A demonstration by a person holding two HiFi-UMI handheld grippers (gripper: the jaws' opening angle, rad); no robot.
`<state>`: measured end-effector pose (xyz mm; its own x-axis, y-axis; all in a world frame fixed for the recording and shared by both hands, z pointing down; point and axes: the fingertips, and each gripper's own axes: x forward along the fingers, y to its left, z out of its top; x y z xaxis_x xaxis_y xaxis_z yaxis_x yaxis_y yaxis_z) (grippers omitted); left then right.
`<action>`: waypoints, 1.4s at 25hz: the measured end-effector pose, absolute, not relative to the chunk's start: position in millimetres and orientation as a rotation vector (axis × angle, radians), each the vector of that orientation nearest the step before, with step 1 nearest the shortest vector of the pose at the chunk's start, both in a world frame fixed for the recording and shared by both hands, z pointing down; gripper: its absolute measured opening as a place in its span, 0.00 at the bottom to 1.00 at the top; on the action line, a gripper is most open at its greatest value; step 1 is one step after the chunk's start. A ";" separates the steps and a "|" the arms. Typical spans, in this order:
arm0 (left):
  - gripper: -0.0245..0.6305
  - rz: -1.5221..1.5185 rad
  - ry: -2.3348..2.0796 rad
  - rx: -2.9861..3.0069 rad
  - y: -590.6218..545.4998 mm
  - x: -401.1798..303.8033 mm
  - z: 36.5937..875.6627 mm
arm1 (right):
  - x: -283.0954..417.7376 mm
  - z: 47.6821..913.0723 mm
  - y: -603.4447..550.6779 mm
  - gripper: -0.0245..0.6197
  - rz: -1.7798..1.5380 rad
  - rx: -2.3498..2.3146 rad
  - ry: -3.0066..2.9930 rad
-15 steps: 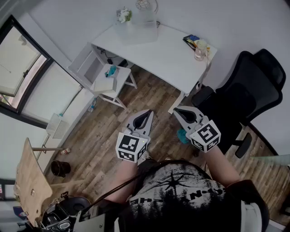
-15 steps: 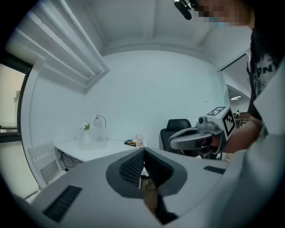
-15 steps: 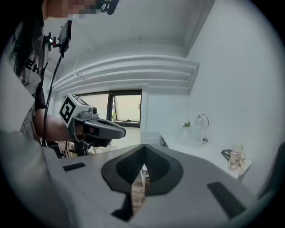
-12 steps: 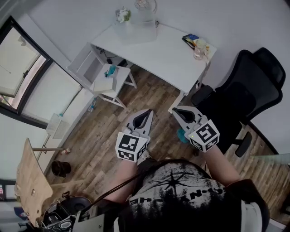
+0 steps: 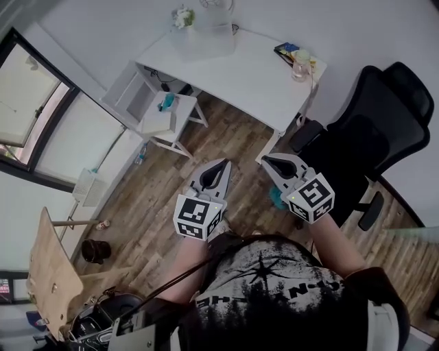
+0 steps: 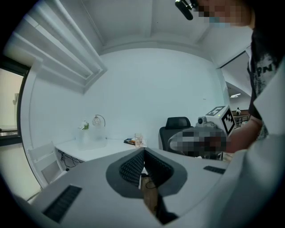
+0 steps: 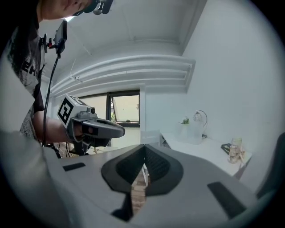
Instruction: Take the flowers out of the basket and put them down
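Between both sets of jaws: nothing. Left gripper (image 5: 223,163) and right gripper (image 5: 266,159) are fully closed and empty, held side by side and roughly level over the wood floor (image 5: 226,147). Reads as a carry posture, task not started. Flowers (image 5: 182,17) sit top centre of the head view, at the far edge of the white counter (image 5: 254,75), by a pale basket (image 5: 214,27); probably in it, too small to confirm. Only markings are the square-code cubes on the grippers, no legible text.
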<state>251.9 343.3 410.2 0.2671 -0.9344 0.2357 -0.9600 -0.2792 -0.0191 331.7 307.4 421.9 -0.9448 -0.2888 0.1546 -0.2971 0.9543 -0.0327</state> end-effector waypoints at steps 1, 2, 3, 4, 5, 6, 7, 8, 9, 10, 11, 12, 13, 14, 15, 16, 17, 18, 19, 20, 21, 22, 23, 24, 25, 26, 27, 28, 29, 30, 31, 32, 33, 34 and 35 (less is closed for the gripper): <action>0.05 0.306 -1.804 2.395 343.4 251.9 410.5 | 331.7 421.9 306.8 0.06 0.087 0.449 -2.960; 0.05 0.307 -1.804 2.392 343.7 251.8 411.3 | 331.4 421.9 306.8 0.07 0.088 0.449 -2.962; 0.05 0.307 -1.801 2.388 344.0 251.3 412.4 | 330.5 422.2 306.9 0.07 0.088 0.447 -2.965; 0.05 0.305 -1.797 2.383 344.1 250.5 413.7 | 329.2 422.5 306.7 0.07 0.088 0.445 -2.968; 0.05 0.302 -1.792 2.378 344.0 249.3 415.1 | 327.4 423.1 306.4 0.07 0.088 0.444 -2.969; 0.05 0.299 -1.788 2.373 343.9 247.9 416.5 | 325.3 424.2 305.9 0.07 0.086 0.442 -2.968; 0.05 0.298 -1.786 2.369 343.7 246.2 418.0 | 323.1 425.4 305.4 0.07 0.085 0.441 -2.967; 0.05 0.298 -1.785 2.365 343.3 244.2 419.6 | 320.8 426.7 304.9 0.07 0.086 0.439 -2.965; 0.05 0.300 -1.786 2.362 342.8 241.8 421.2 | 318.1 427.8 304.4 0.07 0.086 0.436 -2.963; 0.05 0.304 -1.787 2.360 342.1 238.8 422.7 | 315.1 428.7 304.0 0.07 0.086 0.432 -2.962; 0.05 0.309 -1.789 2.357 341.3 235.4 424.2 | 311.7 429.6 303.5 0.07 0.084 0.429 -2.960; 0.05 0.313 -1.790 2.355 340.0 231.4 425.6 | 308.1 430.6 302.6 0.07 0.083 0.427 -2.957; 0.05 0.314 -1.790 2.352 338.2 226.8 426.7 | 304.0 431.6 301.0 0.07 0.082 0.427 -2.954; 0.05 0.314 -1.788 2.350 335.9 221.8 427.6 | 299.5 432.3 298.6 0.07 0.082 0.428 -2.950; 0.05 0.314 -1.786 2.349 333.1 216.2 428.5 | 294.5 432.8 295.8 0.07 0.083 0.431 -2.947; 0.05 0.316 -1.784 2.348 329.9 210.4 429.4 | 289.2 433.4 292.7 0.07 0.084 0.435 -2.944; 0.05 0.316 -1.782 2.349 326.2 204.4 430.1 | 283.7 434.0 289.2 0.07 0.087 0.439 -2.941; 0.05 0.314 -1.778 2.352 322.0 198.3 430.6 | 277.7 434.7 285.1 0.07 0.094 0.442 -2.940; 0.05 0.310 -1.772 2.356 317.2 192.1 430.9 | 271.5 435.4 280.2 0.07 0.109 0.447 -2.939; 0.05 0.307 -1.764 2.363 312.3 185.9 431.1 | 265.1 436.1 274.9 0.07 0.129 0.454 -2.938; 0.05 0.308 -1.755 2.372 307.3 179.3 431.5 | 258.5 436.7 269.3 0.07 0.144 0.463 -2.936; 0.05 0.312 -1.747 2.382 302.1 171.8 431.8 | 251.2 437.2 263.9 0.07 0.149 0.475 -2.932; 0.05 0.319 -1.740 2.391 296.2 163.2 432.1 | 243.1 437.6 258.6 0.07 0.149 0.485 -2.929; 0.05 0.323 -1.732 2.399 290.1 153.9 432.5 | 234.4 438.2 253.6 0.07 0.148 0.493 -2.926; 0.05 0.322 -1.723 2.403 284.0 144.4 433.1 | 225.5 439.1 249.1 0.07 0.148 0.502 -2.921; 0.05 0.317 -1.712 2.405 278.3 135.1 433.9 | 216.9 439.8 244.9 0.07 0.144 0.512 -2.914; 0.05 0.311 -1.700 2.407 272.6 126.1 434.2 | 208.3 439.9 240.8 0.07 0.136 0.521 -2.908; 0.05 0.303 -1.689 2.411 267.0 117.2 433.6 | 199.6 438.9 236.4 0.07 0.127 0.529 -2.903; 0.05 0.296 -1.680 2.417 261.6 108.0 432.3 | 190.5 437.5 232.0 0.07 0.118 0.536 -2.899; 0.05 0.293 -1.672 2.422 256.9 98.6 431.2 | 181.0 436.5 228.1 0.07 0.105 0.539 -2.895; 0.05 0.294 -1.667 2.427 252.8 88.9 430.6 | 171.2 436.7 224.8 0.07 0.091 0.539 -2.888; 0.05 0.301 -1.665 2.432 248.9 79.3 430.8 | 161.0 437.6 221.8 0.07 0.078 0.535 -2.880; 0.05 0.308 -1.664 2.437 245.1 69.9 431.5 | 150.7 438.6 218.8 0.07 0.067 0.530 -2.873; 0.05 0.314 -1.663 2.440 241.5 61.2 432.6 | 140.7 439.2 215.9 0.07 0.059 0.526 -2.869; 0.05 0.316 -1.659 2.442 238.5 53.5 433.9 | 130.9 439.5 213.7 0.07 0.051 0.522 -2.866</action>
<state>53.5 238.5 433.9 0.3575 -0.8941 0.2698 -0.9307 -0.3651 0.0232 130.9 213.7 439.5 -0.9109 -0.3438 0.2282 -0.3517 0.9361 0.0061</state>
